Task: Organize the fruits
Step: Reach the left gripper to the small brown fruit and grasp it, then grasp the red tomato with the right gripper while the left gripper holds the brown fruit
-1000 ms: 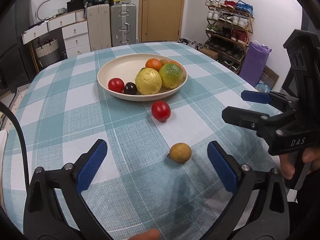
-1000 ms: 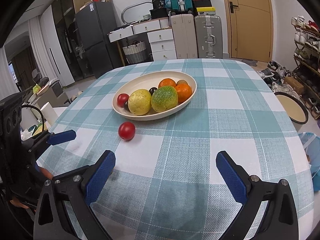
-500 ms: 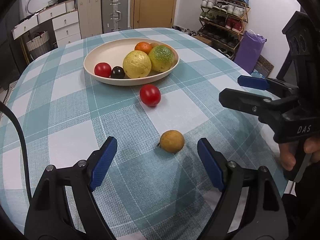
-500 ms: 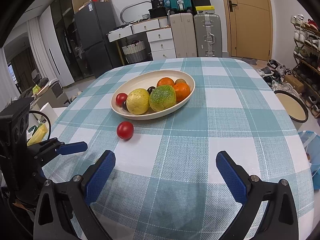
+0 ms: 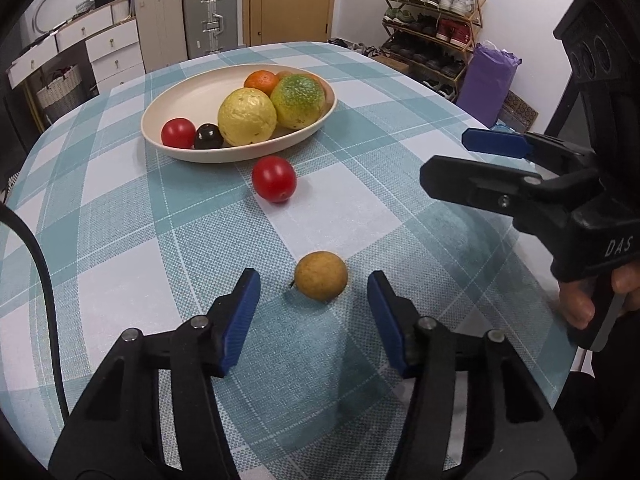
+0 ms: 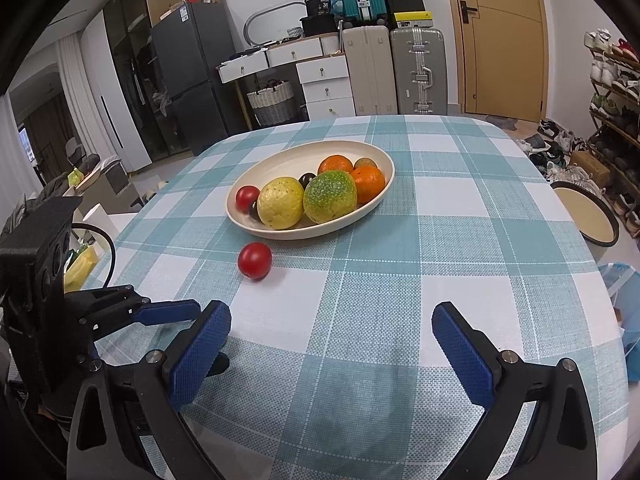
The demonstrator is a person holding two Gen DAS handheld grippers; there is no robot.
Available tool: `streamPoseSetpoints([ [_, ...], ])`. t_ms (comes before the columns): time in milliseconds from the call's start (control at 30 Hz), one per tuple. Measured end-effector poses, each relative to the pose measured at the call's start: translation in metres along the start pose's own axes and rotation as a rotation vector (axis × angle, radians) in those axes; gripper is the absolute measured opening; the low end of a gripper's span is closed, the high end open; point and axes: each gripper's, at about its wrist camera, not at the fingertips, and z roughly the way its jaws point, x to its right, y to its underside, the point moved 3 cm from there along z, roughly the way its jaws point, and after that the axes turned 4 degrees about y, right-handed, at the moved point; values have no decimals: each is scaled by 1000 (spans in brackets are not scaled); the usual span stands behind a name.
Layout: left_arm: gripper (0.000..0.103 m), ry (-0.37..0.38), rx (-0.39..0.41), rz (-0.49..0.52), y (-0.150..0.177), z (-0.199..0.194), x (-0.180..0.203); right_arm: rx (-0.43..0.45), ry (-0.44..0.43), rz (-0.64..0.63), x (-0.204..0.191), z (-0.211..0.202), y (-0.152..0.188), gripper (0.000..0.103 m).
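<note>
A cream oval bowl (image 5: 188, 92) holds a yellow fruit (image 5: 247, 117), a green fruit (image 5: 298, 101), oranges, a red tomato (image 5: 178, 133) and a dark plum (image 5: 208, 136). A loose red tomato (image 5: 274, 179) lies just in front of the bowl, and shows in the right wrist view (image 6: 254, 260). A small brown fruit (image 5: 321, 276) lies on the cloth, just ahead of my open left gripper (image 5: 314, 290) and between its fingertips. My right gripper (image 6: 331, 334) is open and empty above bare cloth; it shows at the right of the left wrist view (image 5: 472, 156). The bowl (image 6: 372, 156) also shows there.
The round table has a teal and white checked cloth (image 6: 440, 208). Its near right edge is close to the right gripper. Suitcases (image 6: 416, 68), drawers, a fridge (image 6: 188, 76) and a shoe rack (image 5: 432, 32) stand around the room. A round stool (image 6: 584, 212) stands to the right.
My left gripper has moved forward and down toward the small brown fruit, which now sits between its fingertips. The right gripper has barely moved.
</note>
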Motion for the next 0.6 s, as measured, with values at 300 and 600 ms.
streamPoseSetpoints([
  [300,25,53,28,-12,0,-6,-2,-6,-4,-2,0,1,1,103],
  [600,25,39,79,-45,-3,-16,-11,-12,0,7,3,4,2,103],
])
